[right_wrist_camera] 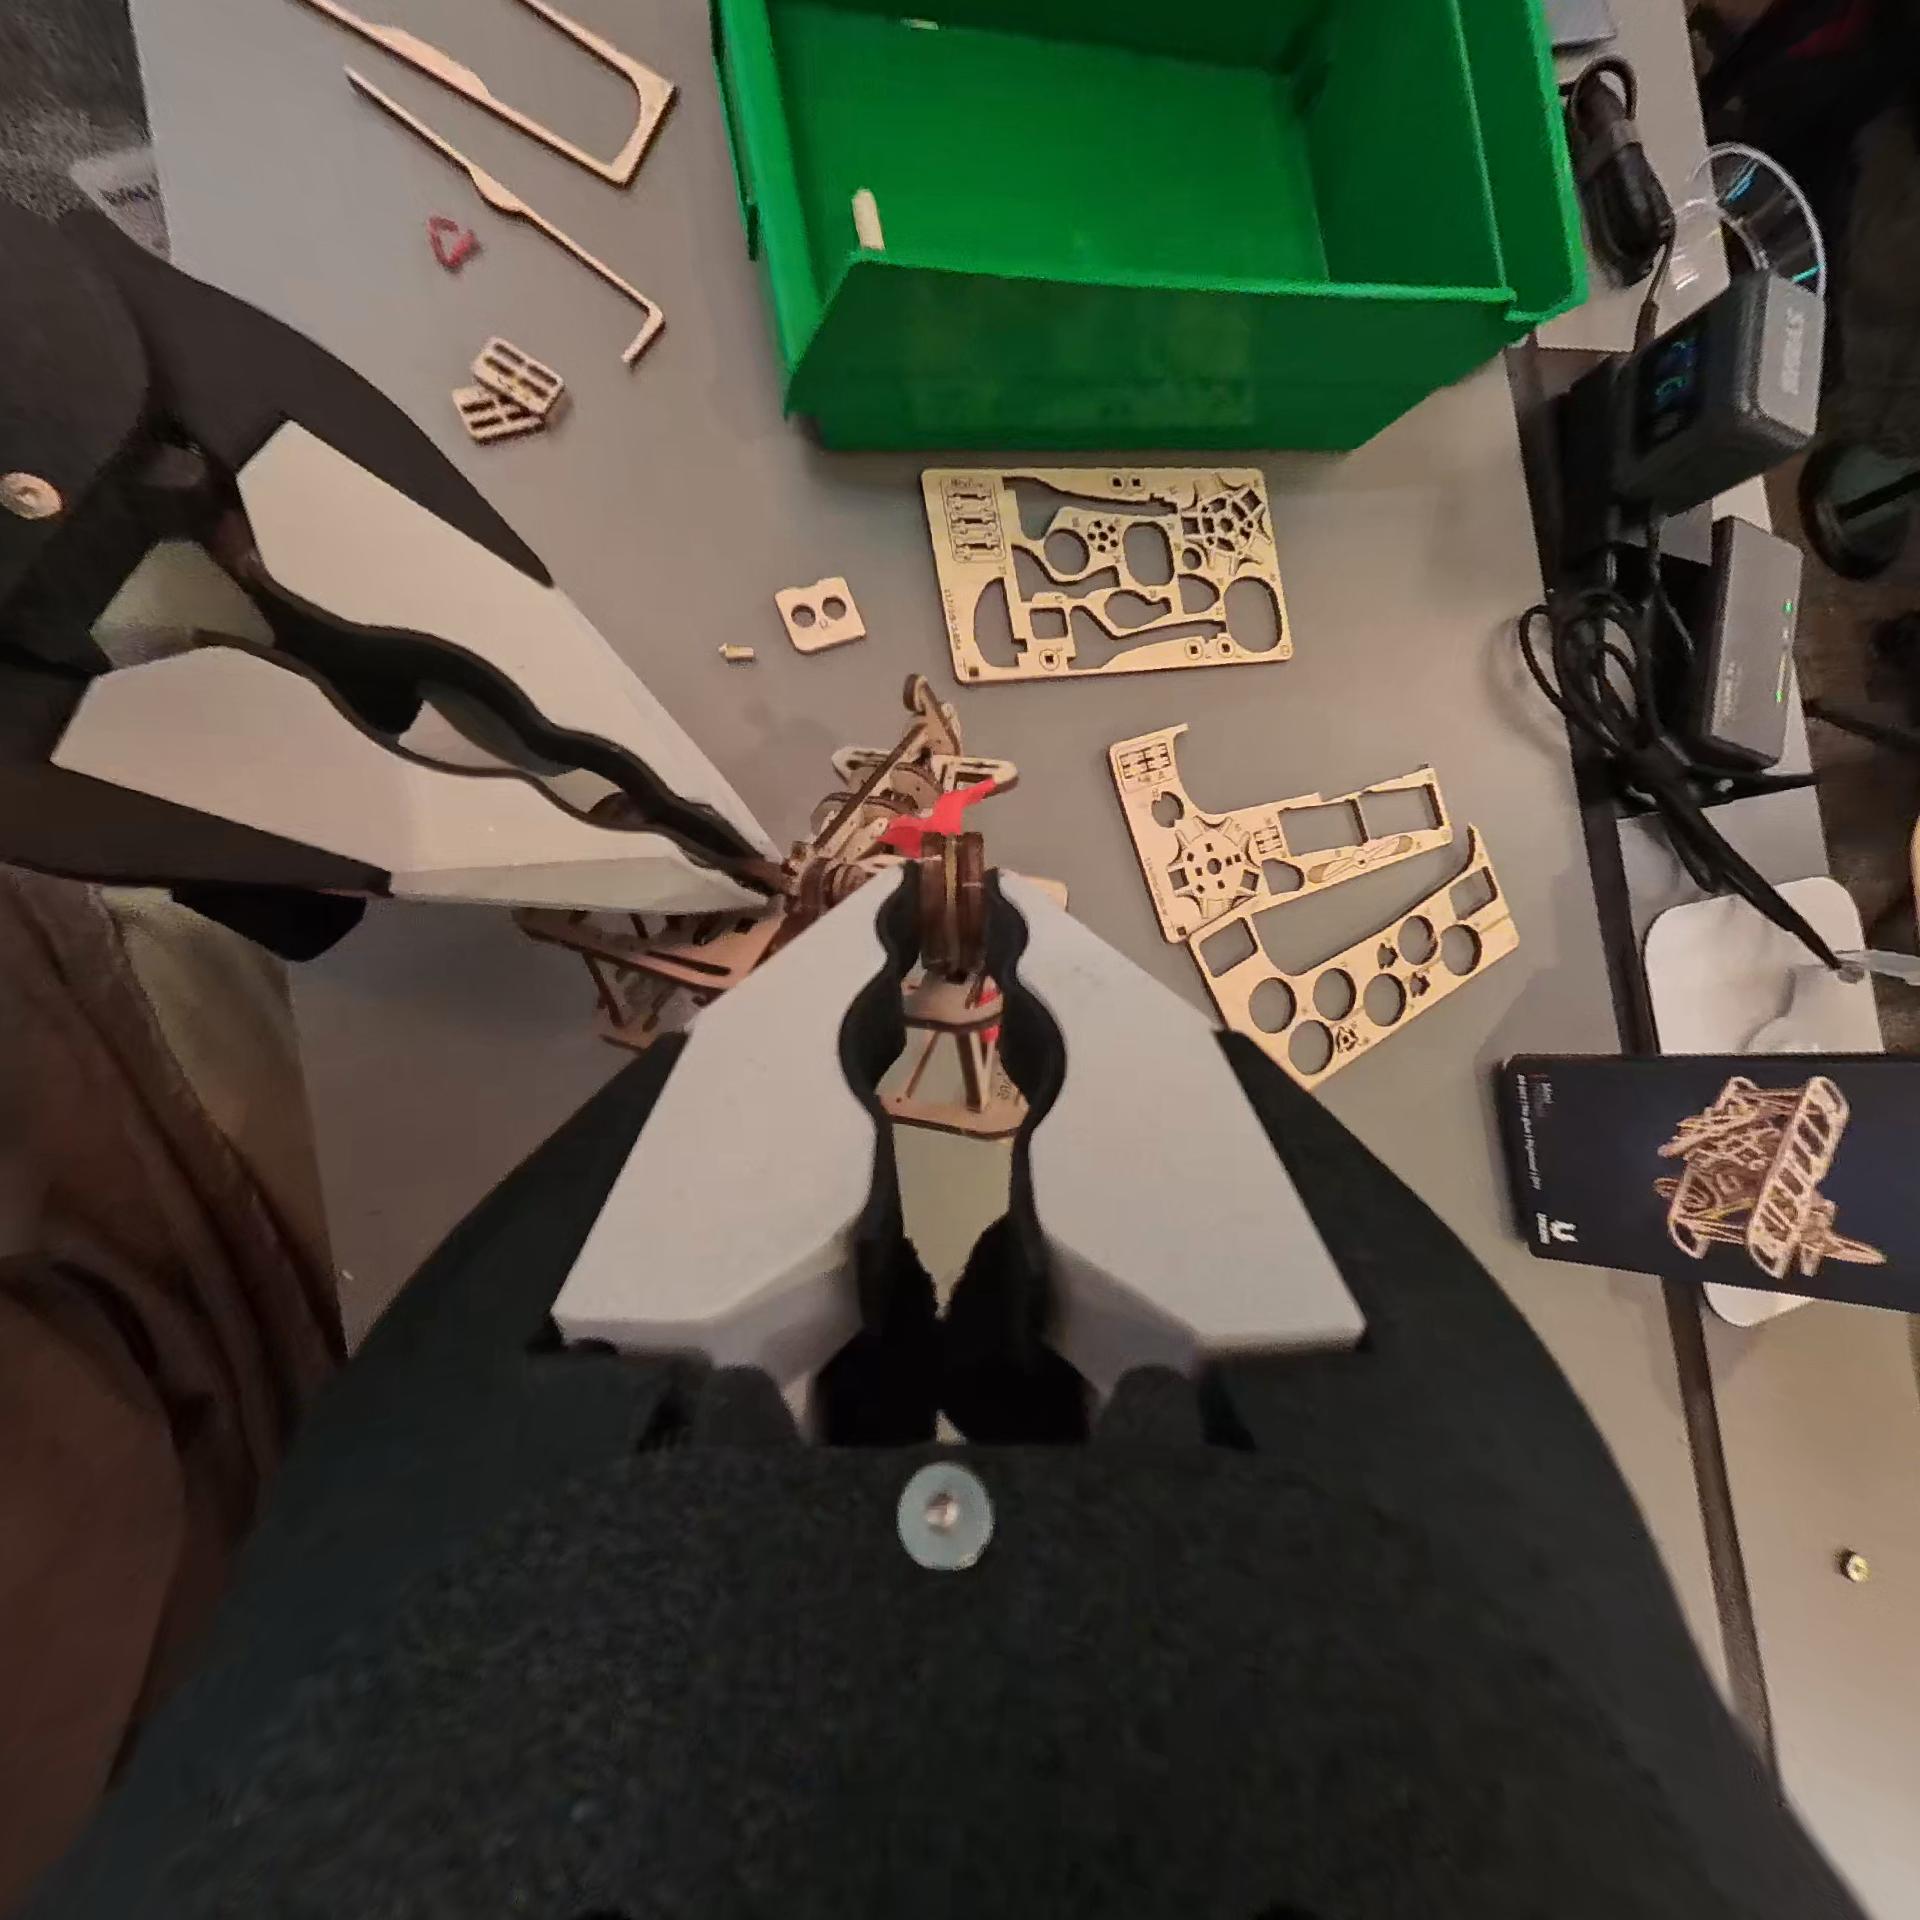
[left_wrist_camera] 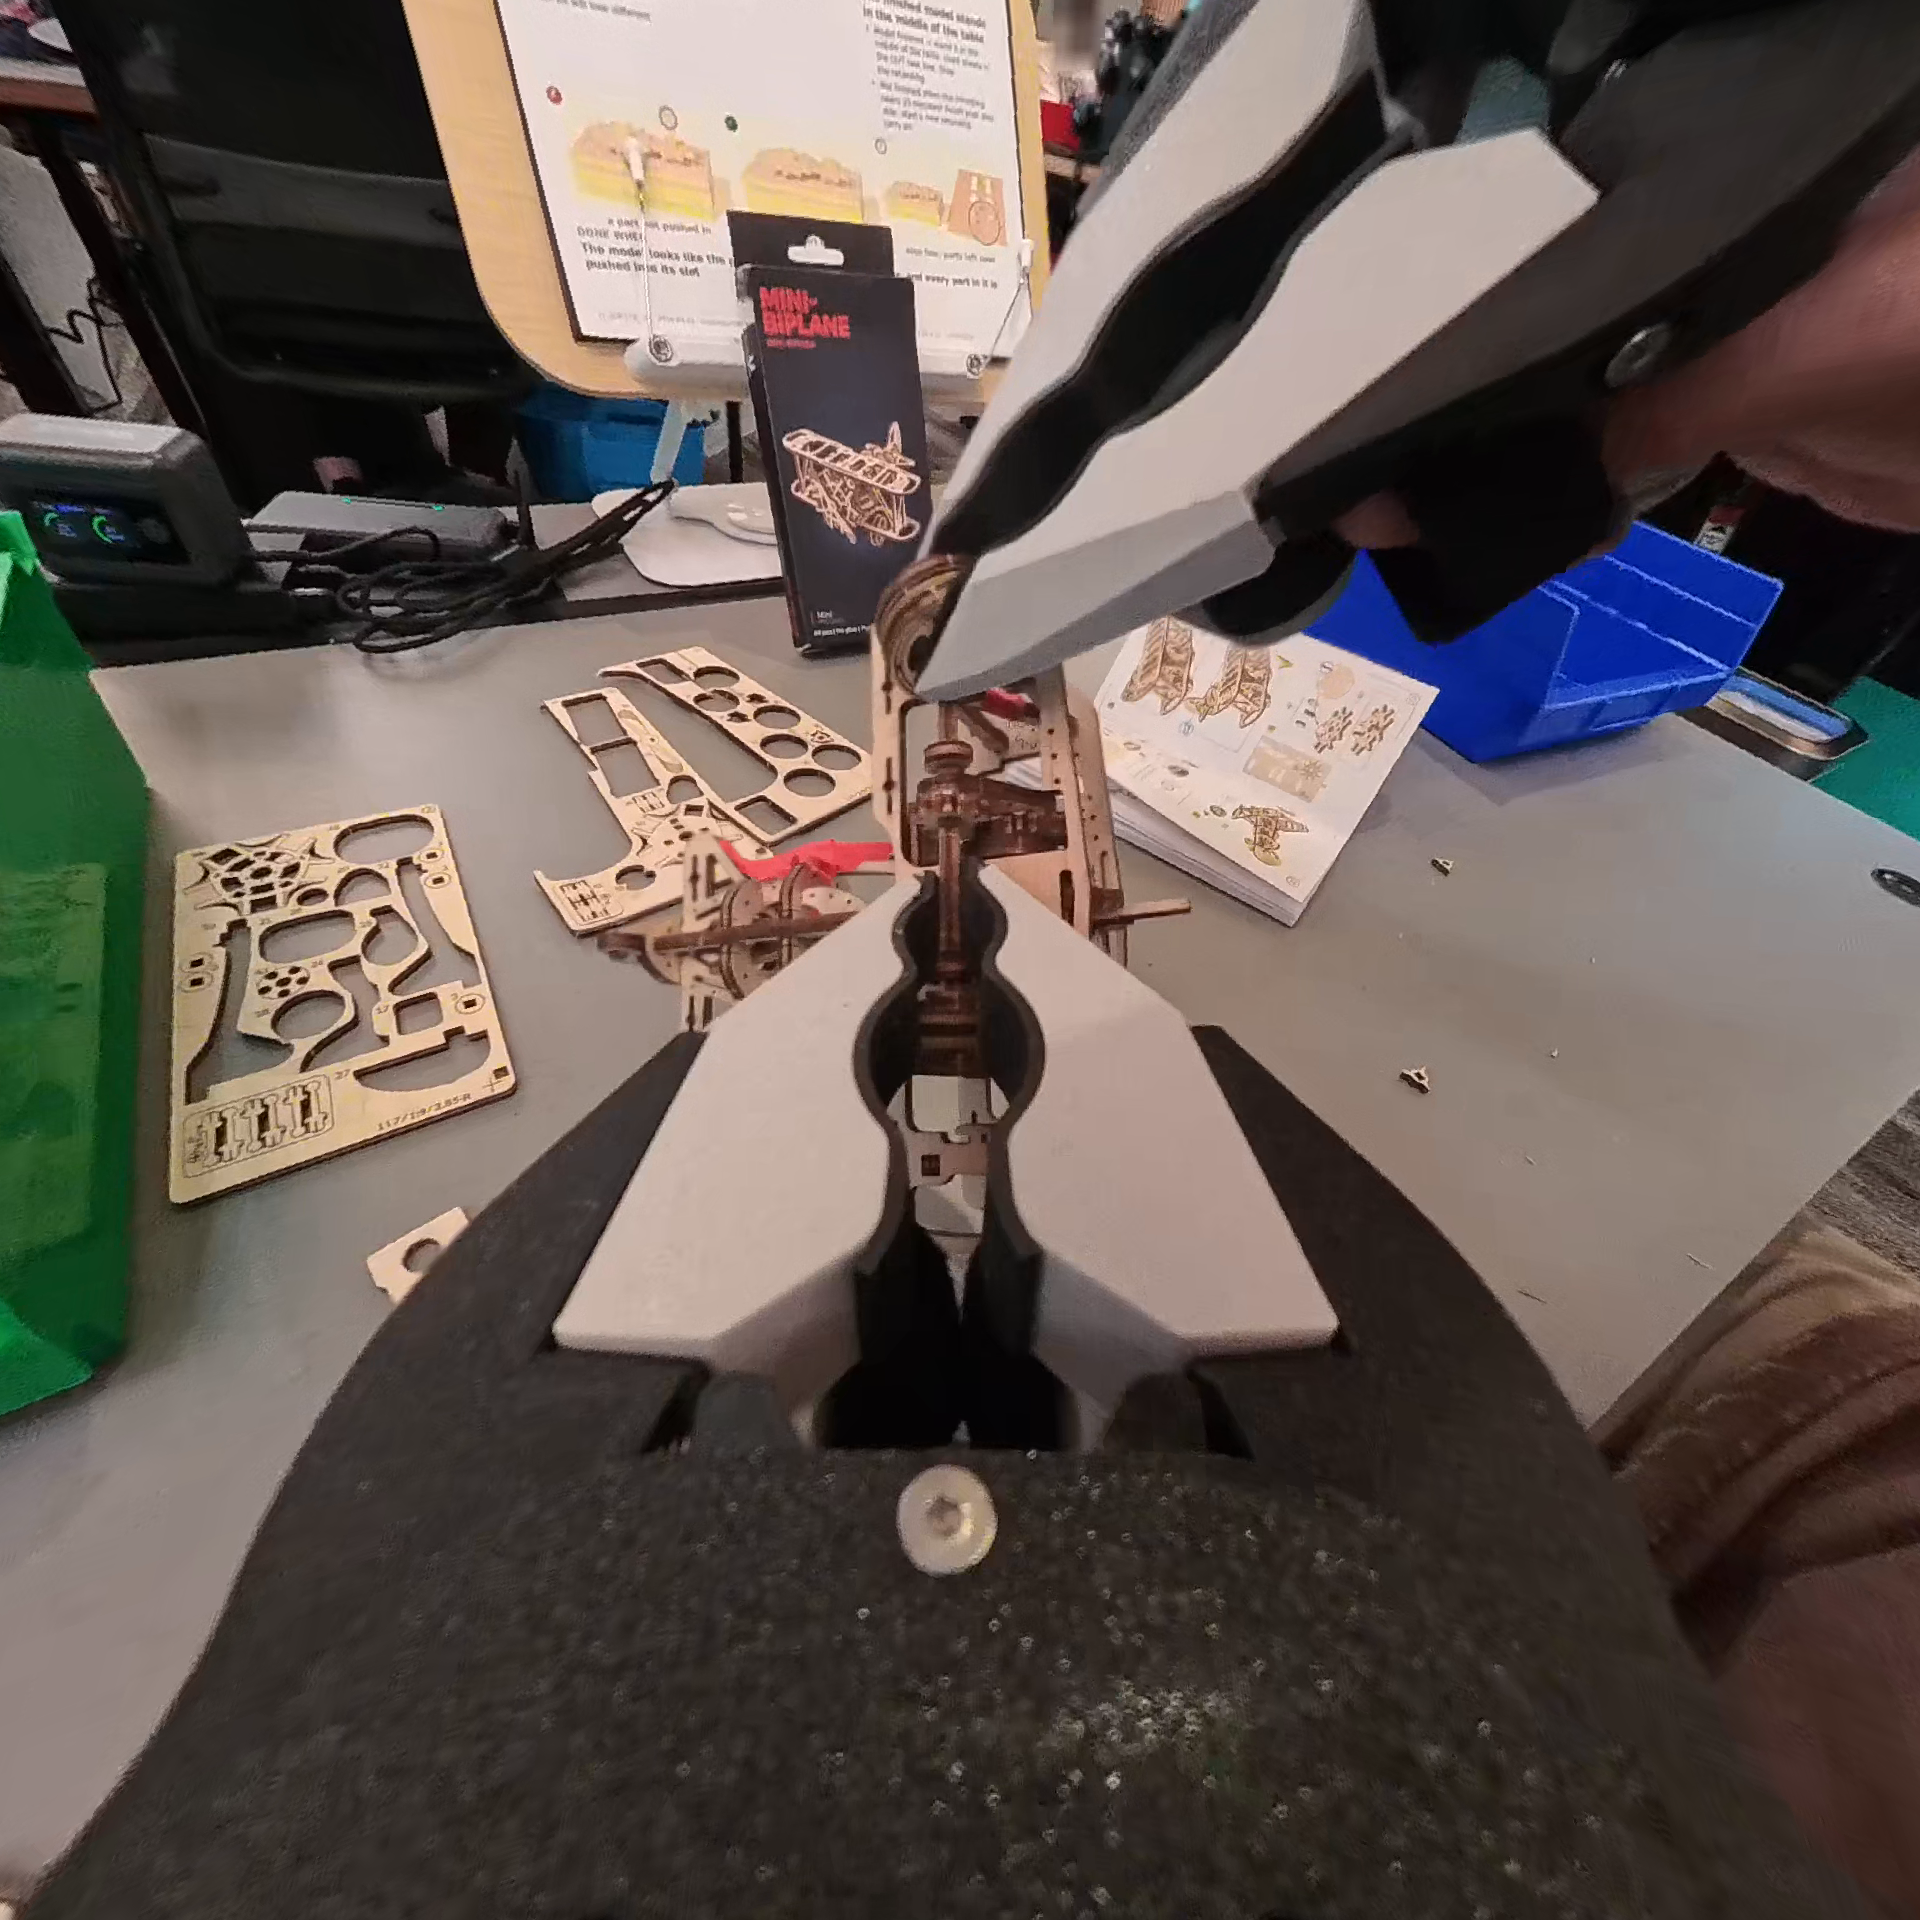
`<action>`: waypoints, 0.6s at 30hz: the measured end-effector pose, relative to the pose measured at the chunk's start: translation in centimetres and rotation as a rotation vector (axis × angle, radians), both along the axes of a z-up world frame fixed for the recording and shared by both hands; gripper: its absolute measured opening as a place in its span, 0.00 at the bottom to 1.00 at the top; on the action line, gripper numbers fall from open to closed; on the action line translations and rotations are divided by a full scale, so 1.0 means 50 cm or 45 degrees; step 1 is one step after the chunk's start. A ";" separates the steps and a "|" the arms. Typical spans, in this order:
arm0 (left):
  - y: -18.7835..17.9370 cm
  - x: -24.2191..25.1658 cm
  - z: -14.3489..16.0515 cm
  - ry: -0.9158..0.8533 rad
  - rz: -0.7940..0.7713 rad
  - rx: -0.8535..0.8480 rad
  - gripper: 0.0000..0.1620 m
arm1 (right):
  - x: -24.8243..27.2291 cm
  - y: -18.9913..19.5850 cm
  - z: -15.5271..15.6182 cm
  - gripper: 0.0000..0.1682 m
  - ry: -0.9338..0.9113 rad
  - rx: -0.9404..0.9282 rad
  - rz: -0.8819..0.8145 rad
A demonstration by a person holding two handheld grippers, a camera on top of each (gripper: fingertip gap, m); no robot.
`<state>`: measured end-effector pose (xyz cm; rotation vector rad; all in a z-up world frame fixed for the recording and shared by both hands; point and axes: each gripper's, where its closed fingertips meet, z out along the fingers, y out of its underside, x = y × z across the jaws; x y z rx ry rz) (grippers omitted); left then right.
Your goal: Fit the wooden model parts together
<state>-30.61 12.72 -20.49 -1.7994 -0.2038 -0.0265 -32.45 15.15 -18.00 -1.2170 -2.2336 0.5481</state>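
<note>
Both grippers were closed on the half-built wooden model point(left_wrist_camera: 997, 821): left gripper point(left_wrist_camera: 951, 883) steadying its frame, right gripper point(right_wrist_camera: 940, 883) pinching the wheel-like part point(right_wrist_camera: 951, 883). Next, probably: press it squarely home.

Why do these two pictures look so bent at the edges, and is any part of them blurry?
Left wrist view: wide-angle lens bows the table edges; the green bin at left is smeared. Right wrist view: same bulging, the sleeve at left is soft, the wooden sheets stay sharp. Lighting is even, without glare.
</note>
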 end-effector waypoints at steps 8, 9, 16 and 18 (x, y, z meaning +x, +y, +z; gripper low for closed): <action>-0.004 -0.004 0.002 0.025 0.008 0.006 0.00 | 0.009 -0.003 0.009 0.12 -0.086 -0.034 -0.031; -0.004 -0.005 0.002 0.030 0.009 0.005 0.00 | 0.014 -0.011 0.005 0.11 -0.104 -0.060 -0.013; -0.004 -0.013 -0.068 0.069 0.000 -0.216 0.00 | 0.027 0.005 0.001 0.11 -0.085 -0.119 -0.025; -0.008 -0.023 -0.091 0.079 0.005 -0.284 0.00 | 0.032 0.031 0.008 0.11 -0.050 -0.185 -0.071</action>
